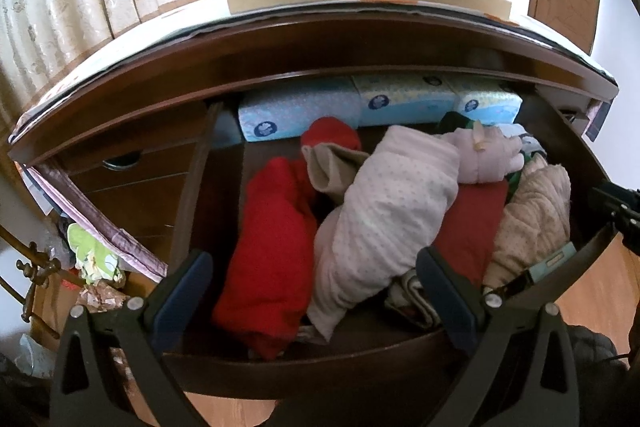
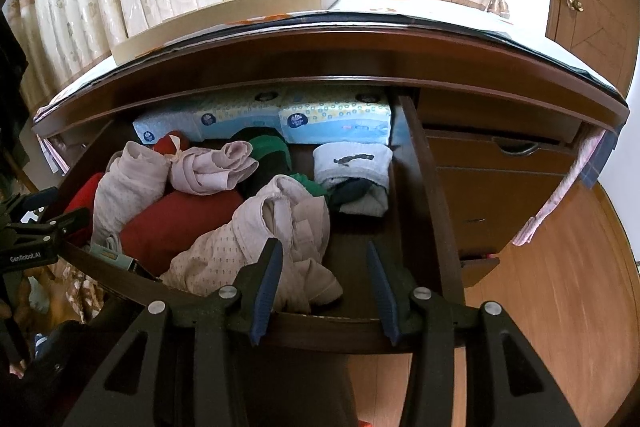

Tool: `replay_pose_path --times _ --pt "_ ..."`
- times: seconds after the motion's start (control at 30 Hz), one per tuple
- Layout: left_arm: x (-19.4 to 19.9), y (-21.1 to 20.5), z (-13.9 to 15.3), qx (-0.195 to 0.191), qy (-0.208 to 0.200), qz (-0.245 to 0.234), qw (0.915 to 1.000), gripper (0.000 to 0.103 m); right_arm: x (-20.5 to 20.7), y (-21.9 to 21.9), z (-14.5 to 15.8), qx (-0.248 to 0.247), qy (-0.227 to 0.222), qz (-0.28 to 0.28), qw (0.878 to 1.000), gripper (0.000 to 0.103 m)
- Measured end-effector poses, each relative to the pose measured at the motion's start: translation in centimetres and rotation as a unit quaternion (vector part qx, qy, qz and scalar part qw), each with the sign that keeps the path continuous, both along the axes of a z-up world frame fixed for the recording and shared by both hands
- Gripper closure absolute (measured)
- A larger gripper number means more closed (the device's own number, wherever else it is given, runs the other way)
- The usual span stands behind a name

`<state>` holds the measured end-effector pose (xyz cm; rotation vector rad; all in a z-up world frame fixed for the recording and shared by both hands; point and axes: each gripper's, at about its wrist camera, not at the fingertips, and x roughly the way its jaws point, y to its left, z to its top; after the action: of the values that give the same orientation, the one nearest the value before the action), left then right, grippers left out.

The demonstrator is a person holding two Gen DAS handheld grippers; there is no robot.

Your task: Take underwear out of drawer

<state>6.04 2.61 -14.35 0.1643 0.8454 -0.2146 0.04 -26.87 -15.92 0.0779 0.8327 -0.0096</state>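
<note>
The wooden drawer (image 1: 320, 363) (image 2: 340, 331) stands pulled out, full of rolled underwear. In the left wrist view a bright red roll (image 1: 264, 247) lies beside a white dotted roll (image 1: 384, 211), then a dark red piece (image 1: 472, 227) and a beige one (image 1: 532, 223). My left gripper (image 1: 316, 287) hovers open over the drawer's front edge, its fingers wide apart and touching nothing. My right gripper (image 2: 324, 287) is open above the drawer's right front. Its left finger (image 2: 268, 283) is against a loose beige dotted garment (image 2: 240, 251), and bare drawer floor shows in the gap.
Blue tissue packs (image 1: 300, 111) (image 2: 336, 119) line the drawer's back. A white and grey roll (image 2: 352, 167) and a green piece (image 2: 268, 147) lie further in. A cardboard box (image 2: 224, 23) sits on the dresser top before curtains. Closed drawers (image 2: 500, 195) and wood floor (image 2: 560, 287) lie to the right.
</note>
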Motion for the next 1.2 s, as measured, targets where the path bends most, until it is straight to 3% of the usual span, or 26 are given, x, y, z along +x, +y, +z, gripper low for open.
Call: replay_pose_path --times 0.3,1.2 --pt "0.13 0.39 -0.2 -0.016 0.014 0.001 0.9998 0.0 -0.28 -0.03 0.03 0.001 0.004 -0.001 1.0 0.056" --pt "-0.04 -0.24 -0.07 -0.002 0.016 0.001 0.9999 0.0 -0.66 -0.03 0.1 0.002 0.014 0.0 1.0 0.056"
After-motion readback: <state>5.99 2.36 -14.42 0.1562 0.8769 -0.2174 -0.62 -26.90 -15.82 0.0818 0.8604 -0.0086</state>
